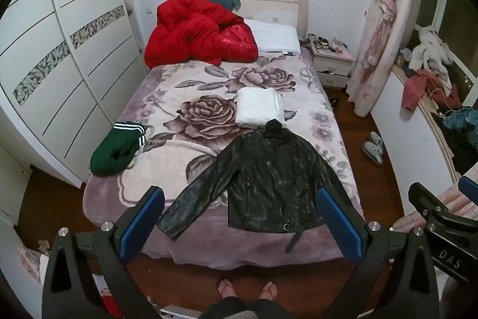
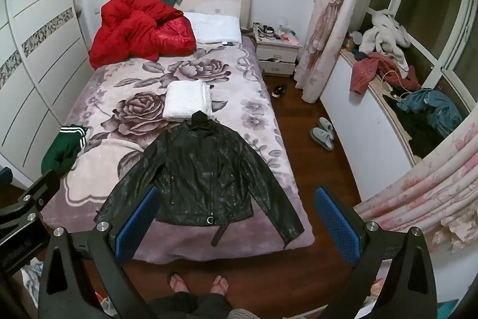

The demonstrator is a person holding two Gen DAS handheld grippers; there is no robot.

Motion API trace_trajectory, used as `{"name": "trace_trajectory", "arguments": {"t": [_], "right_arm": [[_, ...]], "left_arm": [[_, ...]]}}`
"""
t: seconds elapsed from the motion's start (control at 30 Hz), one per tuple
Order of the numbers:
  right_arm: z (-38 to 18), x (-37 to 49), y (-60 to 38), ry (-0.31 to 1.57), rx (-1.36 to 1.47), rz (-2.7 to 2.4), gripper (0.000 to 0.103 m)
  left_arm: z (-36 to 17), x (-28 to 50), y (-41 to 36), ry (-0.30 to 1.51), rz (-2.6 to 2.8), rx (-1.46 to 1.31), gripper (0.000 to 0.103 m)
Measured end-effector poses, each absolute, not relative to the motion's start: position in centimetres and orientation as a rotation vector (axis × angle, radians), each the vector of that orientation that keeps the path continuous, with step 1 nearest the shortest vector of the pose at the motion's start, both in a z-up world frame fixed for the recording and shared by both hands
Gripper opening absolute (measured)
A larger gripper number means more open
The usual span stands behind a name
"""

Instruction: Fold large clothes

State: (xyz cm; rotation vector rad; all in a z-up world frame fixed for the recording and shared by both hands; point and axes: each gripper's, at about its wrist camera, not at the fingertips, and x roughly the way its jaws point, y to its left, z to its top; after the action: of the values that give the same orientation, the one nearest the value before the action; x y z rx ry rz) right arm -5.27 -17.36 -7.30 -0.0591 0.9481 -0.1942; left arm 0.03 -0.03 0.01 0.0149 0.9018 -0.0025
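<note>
Inspector A: Left hand-held gripper (image 1: 236, 223) and right hand-held gripper (image 2: 236, 221) both gape wide, empty, above the bed's foot.

Inspector B: The black glossy leather jacket (image 1: 269, 178) lies flat, sleeves spread, on the floral-blanketed bed (image 1: 179, 97). Judged heavy, stiffish, slick: pinch left sleeve cuff (image 1: 170, 224) first, then hem.

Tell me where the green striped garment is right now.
The green striped garment lies bunched at the bed's left edge beside the wardrobe, left of the spread black leather jacket; both views show it.
</note>
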Motion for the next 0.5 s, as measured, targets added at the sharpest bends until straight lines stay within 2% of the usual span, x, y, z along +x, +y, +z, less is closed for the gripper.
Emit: {"name": "trace_trajectory", "arguments": {"t": [0.5], "right_arm": [[-7.53,-5.31,-17.65,0.966,-0.062,-0.197,0.103]], "left_arm": [[-0.2,-0.17,-0.49,0.901,0.0,0.015,0.103]]}}
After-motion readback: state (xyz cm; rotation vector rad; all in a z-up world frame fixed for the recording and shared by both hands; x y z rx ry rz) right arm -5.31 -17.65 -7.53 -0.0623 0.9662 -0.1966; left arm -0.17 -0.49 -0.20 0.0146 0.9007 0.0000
